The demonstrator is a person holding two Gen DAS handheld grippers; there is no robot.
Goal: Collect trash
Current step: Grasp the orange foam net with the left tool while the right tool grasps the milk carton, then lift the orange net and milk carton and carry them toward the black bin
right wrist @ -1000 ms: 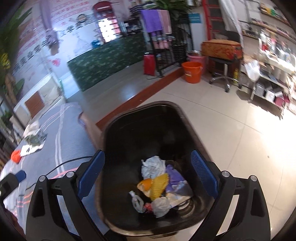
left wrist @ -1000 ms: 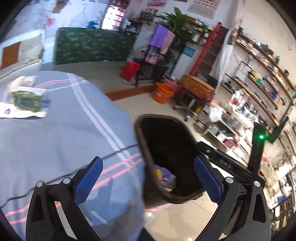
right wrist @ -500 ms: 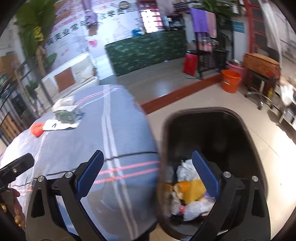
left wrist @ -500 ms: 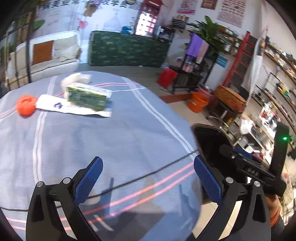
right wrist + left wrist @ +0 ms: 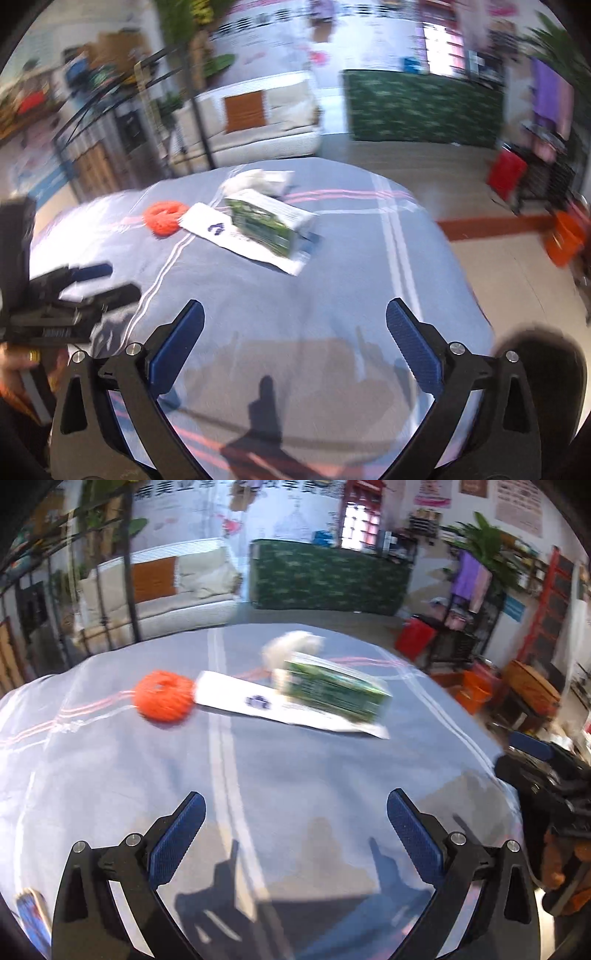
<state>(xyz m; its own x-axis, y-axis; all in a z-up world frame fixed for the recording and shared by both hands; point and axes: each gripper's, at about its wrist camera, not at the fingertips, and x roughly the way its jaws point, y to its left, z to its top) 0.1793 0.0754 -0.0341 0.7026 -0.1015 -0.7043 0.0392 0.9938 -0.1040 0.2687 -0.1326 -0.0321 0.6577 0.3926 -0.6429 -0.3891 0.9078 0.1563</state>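
On the far side of the striped worktop (image 5: 295,775) your trash waits: a green packet (image 5: 332,690) lying on a white wrapper (image 5: 258,703), an orange ball (image 5: 164,696) just left of it, crumpled tissue (image 5: 291,646) behind. Your left claw (image 5: 295,834) and right claw (image 5: 295,347) both gape wide, holding nothing, well apart from the pile.

Orange ball (image 5: 163,696), green-printed carton (image 5: 332,690)

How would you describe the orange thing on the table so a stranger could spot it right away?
Find the table with the grey-blue striped cloth. At its far side lies a white flat packet with a green box on it. The orange ball sits at the packet's left end: round, knobbly, the only orange piece there.
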